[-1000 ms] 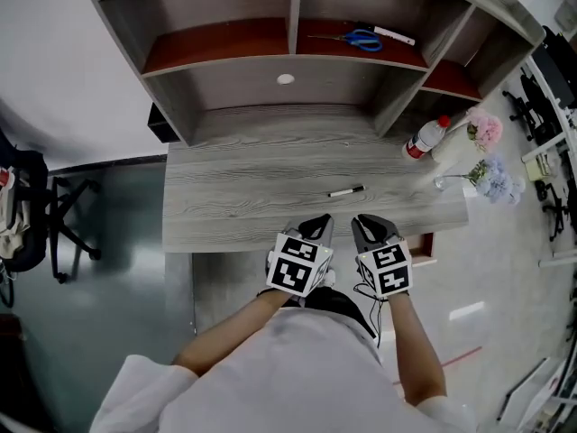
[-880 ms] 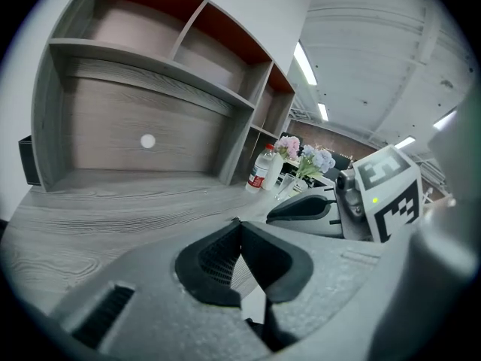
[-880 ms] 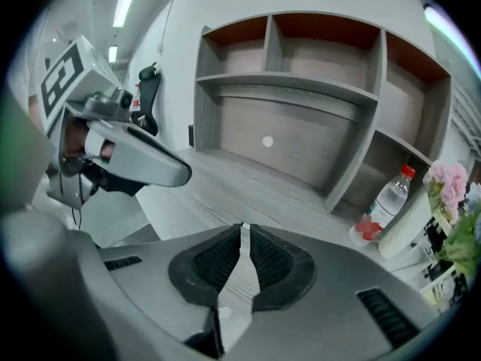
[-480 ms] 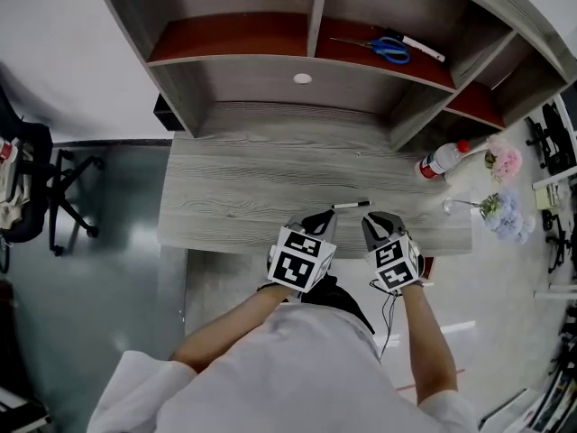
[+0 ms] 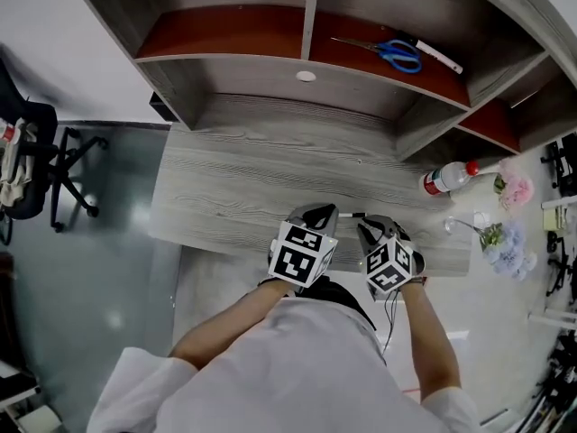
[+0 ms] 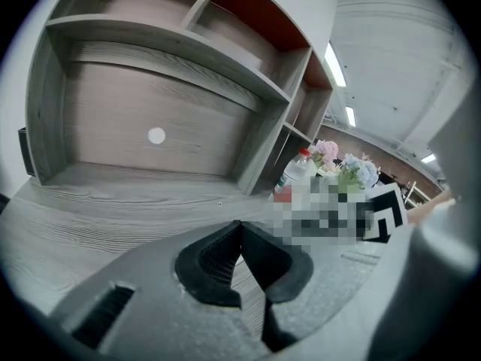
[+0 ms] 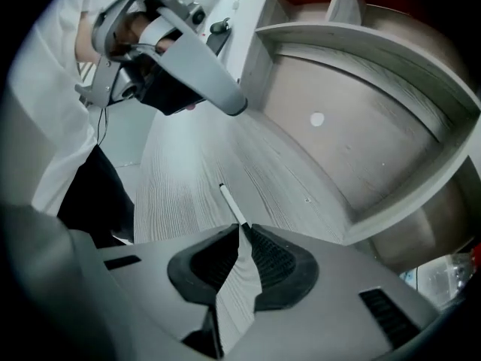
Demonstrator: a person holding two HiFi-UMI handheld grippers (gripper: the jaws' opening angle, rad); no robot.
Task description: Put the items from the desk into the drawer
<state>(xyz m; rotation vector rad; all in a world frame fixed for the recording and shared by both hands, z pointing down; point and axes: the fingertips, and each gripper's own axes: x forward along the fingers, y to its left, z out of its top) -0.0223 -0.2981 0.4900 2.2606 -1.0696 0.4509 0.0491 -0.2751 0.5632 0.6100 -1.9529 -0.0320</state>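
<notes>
The right gripper has its jaws drawn in until the tips all but meet. The thin white pen with a dark end lies flat on the grey wood-grain desk, running straight away from those tips. Its near, dark end comes right up to them, though no view settles whether it is actually pinched. The head view shows only a short white sliver of this pen, just ahead of the right jaws and between the two grippers. The left gripper has its jaws pressed together on nothing, with bare desk beyond them. Only its own view shows a clear plastic bottle with a red cap and a bunch of pink and blue flowers, well beyond the tips and to their right. From above, a pair of blue-handled scissors rests on the red-brown upper shelf, far ahead of both jaws, and neither gripper view shows it. The right gripper view has the left gripper hanging over the desk, off to the left of its own jaws.
</notes>
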